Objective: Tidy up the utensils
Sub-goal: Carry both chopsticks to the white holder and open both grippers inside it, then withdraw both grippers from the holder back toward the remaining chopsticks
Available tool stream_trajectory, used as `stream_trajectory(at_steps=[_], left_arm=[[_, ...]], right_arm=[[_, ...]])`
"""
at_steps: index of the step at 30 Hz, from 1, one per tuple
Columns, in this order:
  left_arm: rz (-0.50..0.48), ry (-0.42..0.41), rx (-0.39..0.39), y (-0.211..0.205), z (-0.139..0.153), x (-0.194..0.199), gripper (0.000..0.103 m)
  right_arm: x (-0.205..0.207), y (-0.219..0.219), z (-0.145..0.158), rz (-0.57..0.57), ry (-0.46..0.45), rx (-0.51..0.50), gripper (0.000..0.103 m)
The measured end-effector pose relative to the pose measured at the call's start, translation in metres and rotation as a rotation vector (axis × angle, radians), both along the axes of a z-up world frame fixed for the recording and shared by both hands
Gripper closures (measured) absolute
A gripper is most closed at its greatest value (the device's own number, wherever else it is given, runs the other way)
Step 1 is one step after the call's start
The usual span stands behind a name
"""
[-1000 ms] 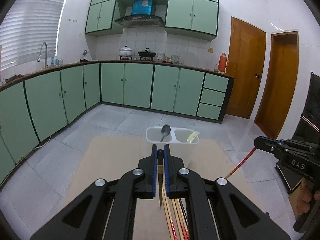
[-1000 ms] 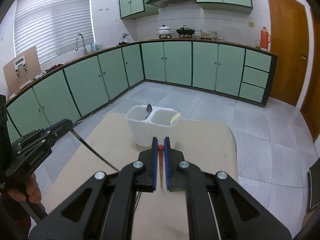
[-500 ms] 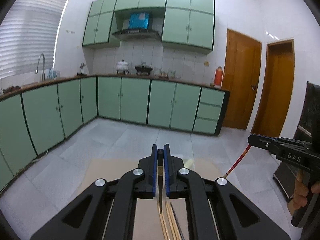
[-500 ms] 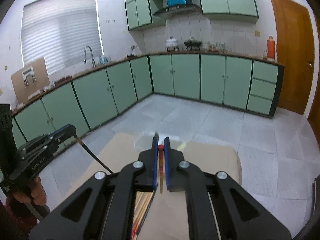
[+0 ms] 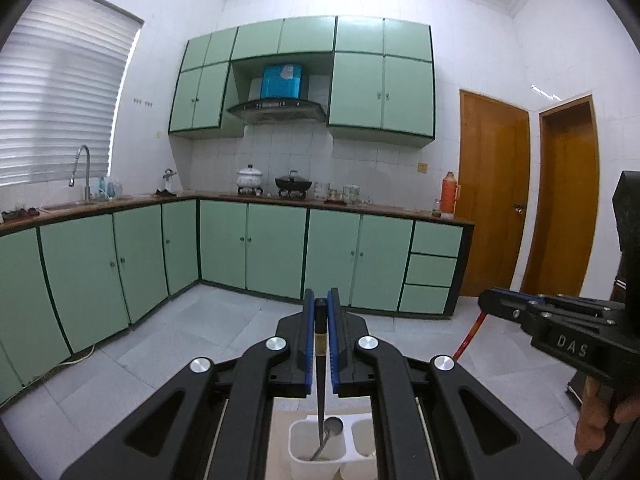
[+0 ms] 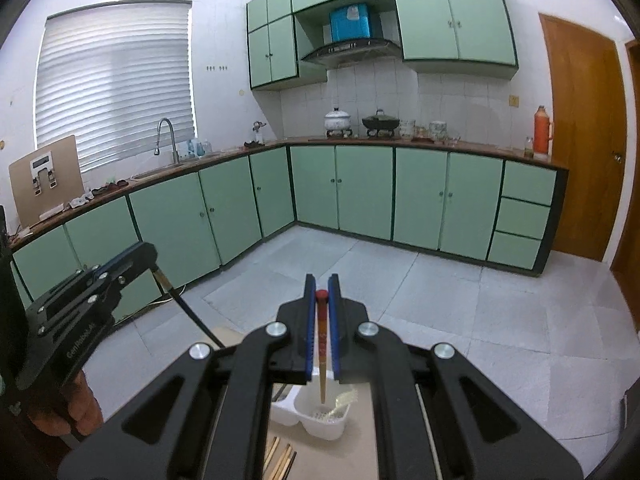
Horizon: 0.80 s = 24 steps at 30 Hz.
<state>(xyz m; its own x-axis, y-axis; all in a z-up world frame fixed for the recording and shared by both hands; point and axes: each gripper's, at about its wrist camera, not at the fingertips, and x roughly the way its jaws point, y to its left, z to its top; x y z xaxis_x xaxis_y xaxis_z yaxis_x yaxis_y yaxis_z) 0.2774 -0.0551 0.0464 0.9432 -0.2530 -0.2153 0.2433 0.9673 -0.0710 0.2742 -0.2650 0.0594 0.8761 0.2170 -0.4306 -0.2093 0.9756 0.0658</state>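
My left gripper (image 5: 320,304) is shut on a dark chopstick (image 5: 320,384) that hangs down over the left compartment of the white two-part holder (image 5: 298,446), where a metal spoon (image 5: 332,430) leans. My right gripper (image 6: 321,294) is shut on a red-topped wooden chopstick (image 6: 322,360) that hangs over the holder (image 6: 320,420) in the right wrist view, above the compartment with a pale yellow utensil (image 6: 344,400). Each gripper shows in the other's view: the right one (image 5: 486,304) and the left one (image 6: 150,256).
Several loose chopsticks (image 6: 280,460) lie on the tan table (image 6: 360,440) in front of the holder. Green cabinets (image 5: 276,252) and a tiled floor (image 6: 440,300) lie beyond. Two wooden doors (image 5: 492,196) stand at right.
Both grippers have risen and tilted up with their chopsticks, which now hang down over the holder. The holder has slid to the bottom of both views.
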Motion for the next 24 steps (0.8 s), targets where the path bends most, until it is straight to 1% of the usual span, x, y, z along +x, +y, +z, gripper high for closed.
stream_trajectory(at_steps=[3,8,11,16,17,18,21,23,24], left_arm=[[0.007,0.033,0.015,-0.007,-0.017,0.024,0.097],[-0.002,0.117,0.033,-0.012,-0.050,0.048,0.097],[-0.006,0.152,0.044,-0.014,-0.064,0.054,0.097],[-0.005,0.198,0.061,-0.015,-0.082,0.057,0.096],[-0.005,0.206,0.061,-0.014,-0.085,0.057,0.095],[-0.006,0.214,0.061,-0.013,-0.087,0.056,0.089],[-0.003,0.213,0.058,-0.010,-0.087,0.051,0.078],[-0.001,0.208,0.050,-0.007,-0.083,0.047,0.074],[0.003,0.200,0.046,-0.003,-0.080,0.041,0.068]], right_arm=[[0.021,0.001,-0.017,-0.001,0.031,0.001,0.098],[0.037,0.008,-0.048,0.009,0.090,0.004,0.098],[0.042,0.011,-0.069,0.016,0.132,0.003,0.098],[0.042,0.016,-0.090,0.021,0.180,0.012,0.097],[0.042,0.017,-0.093,0.021,0.190,0.012,0.095],[0.041,0.017,-0.095,0.019,0.198,0.014,0.094],[0.035,0.015,-0.095,0.001,0.194,0.020,0.086],[0.028,0.011,-0.092,-0.018,0.180,0.027,0.077],[0.023,0.008,-0.089,-0.030,0.168,0.031,0.073]])
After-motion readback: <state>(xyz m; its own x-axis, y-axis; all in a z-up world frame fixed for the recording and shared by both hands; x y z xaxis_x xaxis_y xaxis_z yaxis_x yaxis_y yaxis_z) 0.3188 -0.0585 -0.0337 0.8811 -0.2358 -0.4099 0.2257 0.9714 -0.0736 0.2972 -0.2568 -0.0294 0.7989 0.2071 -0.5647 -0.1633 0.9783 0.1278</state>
